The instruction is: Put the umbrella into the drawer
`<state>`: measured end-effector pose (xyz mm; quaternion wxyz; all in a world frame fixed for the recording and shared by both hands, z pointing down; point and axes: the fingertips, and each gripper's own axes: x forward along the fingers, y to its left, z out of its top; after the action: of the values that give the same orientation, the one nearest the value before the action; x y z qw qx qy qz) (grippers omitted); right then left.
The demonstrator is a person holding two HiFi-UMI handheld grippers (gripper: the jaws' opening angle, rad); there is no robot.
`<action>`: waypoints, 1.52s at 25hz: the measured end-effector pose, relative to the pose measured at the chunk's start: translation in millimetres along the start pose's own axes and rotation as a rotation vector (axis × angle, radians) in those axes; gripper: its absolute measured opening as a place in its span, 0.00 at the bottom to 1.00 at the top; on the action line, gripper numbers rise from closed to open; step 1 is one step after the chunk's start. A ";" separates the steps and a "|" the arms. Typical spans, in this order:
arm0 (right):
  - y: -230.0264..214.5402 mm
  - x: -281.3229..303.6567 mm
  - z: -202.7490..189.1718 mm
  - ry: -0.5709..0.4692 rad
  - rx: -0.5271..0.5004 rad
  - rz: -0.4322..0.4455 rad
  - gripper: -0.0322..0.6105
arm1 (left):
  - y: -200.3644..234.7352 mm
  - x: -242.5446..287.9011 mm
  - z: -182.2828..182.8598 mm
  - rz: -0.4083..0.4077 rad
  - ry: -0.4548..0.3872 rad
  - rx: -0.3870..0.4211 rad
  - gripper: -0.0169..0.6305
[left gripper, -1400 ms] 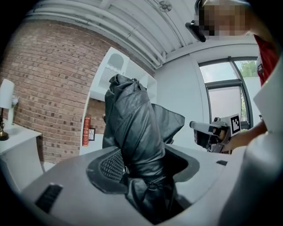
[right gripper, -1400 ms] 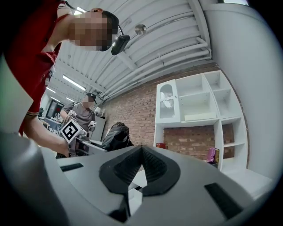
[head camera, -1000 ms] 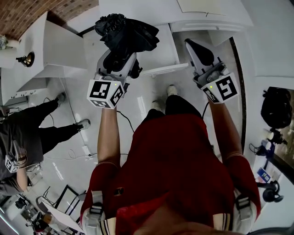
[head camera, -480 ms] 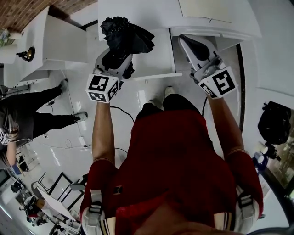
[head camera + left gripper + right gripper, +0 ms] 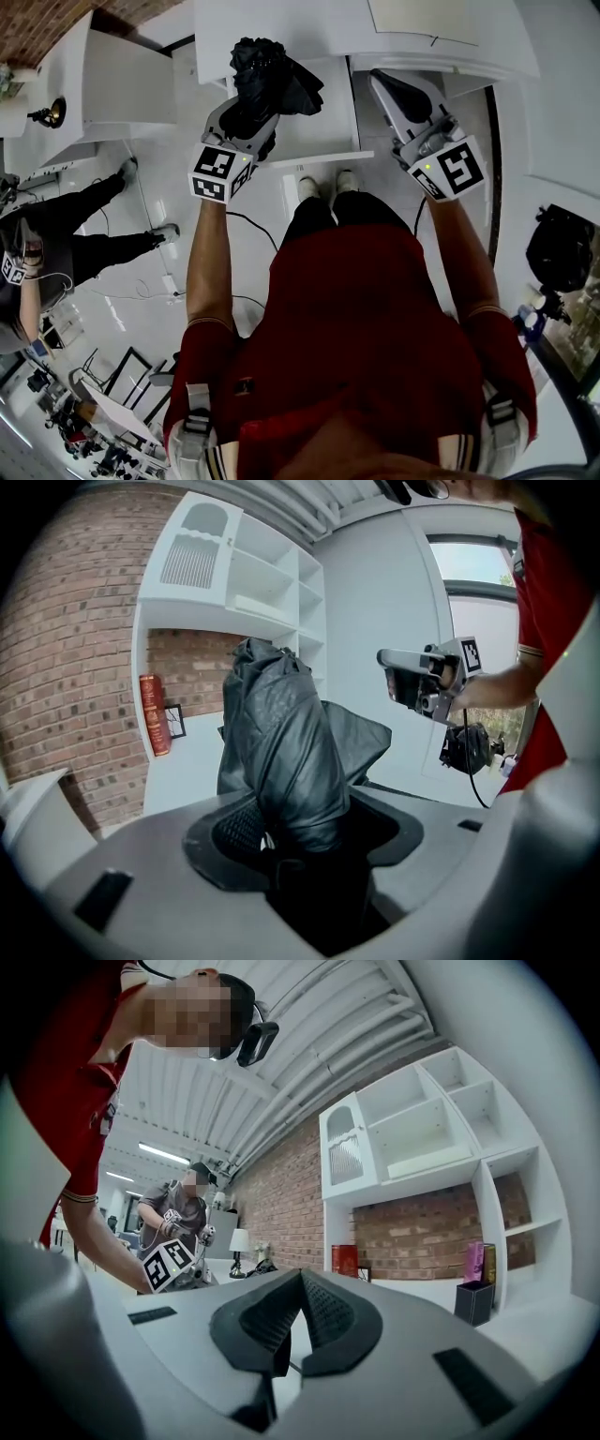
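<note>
head view: the left gripper (image 5: 248,117) is clenched on the black umbrella (image 5: 272,75), whose bundle hangs over the left part of the open white drawer (image 5: 323,127). the fabric reaches near the cabinet edge above. the drawer's right half and front rim lie bare. the right gripper (image 5: 392,89) hovers just past the drawer's right side, apart from it.

left gripper view: the umbrella stands between the pads, pinched low. its loose folds spread upward against a white shelf unit (image 5: 239,583) and a brick wall (image 5: 75,667). the right gripper hangs in open air to the right.

right gripper view: the jaws meet at the tips with nothing between them. there is open space ahead towards the shelves and wall.
</note>
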<state>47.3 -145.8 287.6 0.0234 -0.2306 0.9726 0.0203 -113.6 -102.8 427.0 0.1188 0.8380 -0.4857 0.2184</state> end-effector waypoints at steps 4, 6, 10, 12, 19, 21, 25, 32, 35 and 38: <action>-2.1 2.7 -8.9 0.020 0.009 -0.030 0.05 | 1.8 11.3 -15.9 -0.053 0.048 0.037 0.43; -0.8 8.1 -10.3 0.029 0.012 -0.042 0.05 | 5.2 15.1 -23.4 -0.080 0.069 0.044 0.43; 1.8 15.7 -16.8 0.048 0.012 -0.061 0.05 | 9.5 25.7 -40.7 -0.123 0.106 0.059 0.43; 1.0 15.0 -21.5 0.058 0.013 -0.073 0.05 | 7.7 33.5 -50.5 -0.145 0.126 0.067 0.43; 1.4 20.3 -34.2 0.099 0.018 -0.101 0.05 | 6.8 55.7 -83.4 -0.224 0.204 0.095 0.43; 0.5 20.9 -39.3 0.112 0.022 -0.107 0.05 | 6.2 62.4 -92.4 -0.243 0.226 0.092 0.43; -4.2 21.8 -50.1 0.133 0.027 -0.118 0.05 | 6.5 77.9 -111.6 -0.270 0.272 0.079 0.43; -9.2 27.2 -59.5 0.155 0.032 -0.126 0.05 | 10.8 96.8 -135.8 -0.282 0.334 0.061 0.43; -12.1 27.5 -62.7 0.167 0.033 -0.133 0.05 | 13.3 103.8 -142.3 -0.287 0.363 0.054 0.43; -15.3 28.4 -66.0 0.175 0.037 -0.141 0.05 | 14.1 110.0 -145.3 -0.302 0.374 0.056 0.43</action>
<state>26.5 -175.4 351.6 -0.0561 -0.2987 0.9525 -0.0195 -114.6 -134.0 607.1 0.2147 0.8491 -0.3183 0.3629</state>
